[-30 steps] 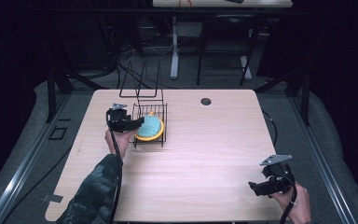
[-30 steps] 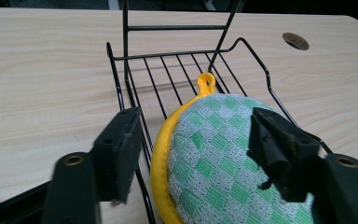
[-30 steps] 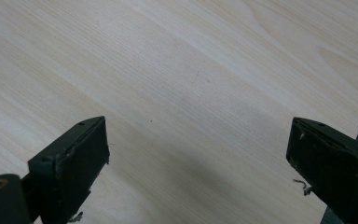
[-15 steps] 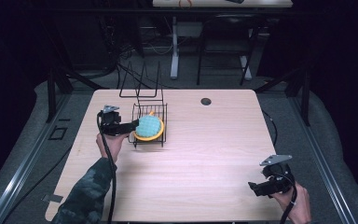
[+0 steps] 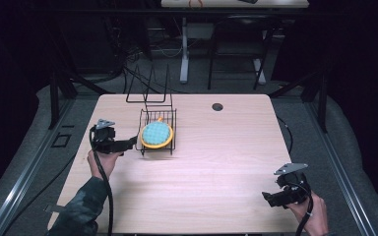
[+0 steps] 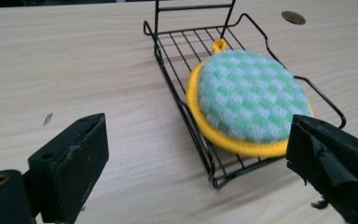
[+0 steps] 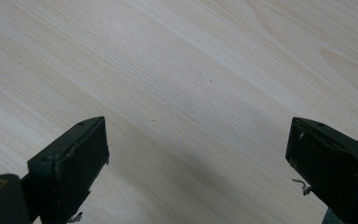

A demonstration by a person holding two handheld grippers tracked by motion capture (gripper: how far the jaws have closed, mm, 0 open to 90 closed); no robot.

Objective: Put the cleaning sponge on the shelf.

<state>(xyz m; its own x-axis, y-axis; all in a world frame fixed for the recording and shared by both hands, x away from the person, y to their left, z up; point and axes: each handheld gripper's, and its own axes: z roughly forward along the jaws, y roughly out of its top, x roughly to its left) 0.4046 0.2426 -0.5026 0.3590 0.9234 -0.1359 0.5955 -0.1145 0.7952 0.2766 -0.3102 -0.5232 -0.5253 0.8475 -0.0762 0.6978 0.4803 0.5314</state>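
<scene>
A black wire basket stands on the left half of the wooden table. Inside it lies a round pad with a green-and-white checked top and a yellow rim. My left gripper is open just left of the basket's near corner, and nothing is between its jaws. My right gripper is open low over bare wood at the table's front right, holding nothing.
A black wire stand rises behind the basket near the far edge. A round cable hole sits in the tabletop at the back. Table legs and cables fill the dark floor beyond.
My left gripper has drawn back from the basket toward the left and the near side, with its jaws open. The pad stays in the basket. The right gripper has barely moved.
</scene>
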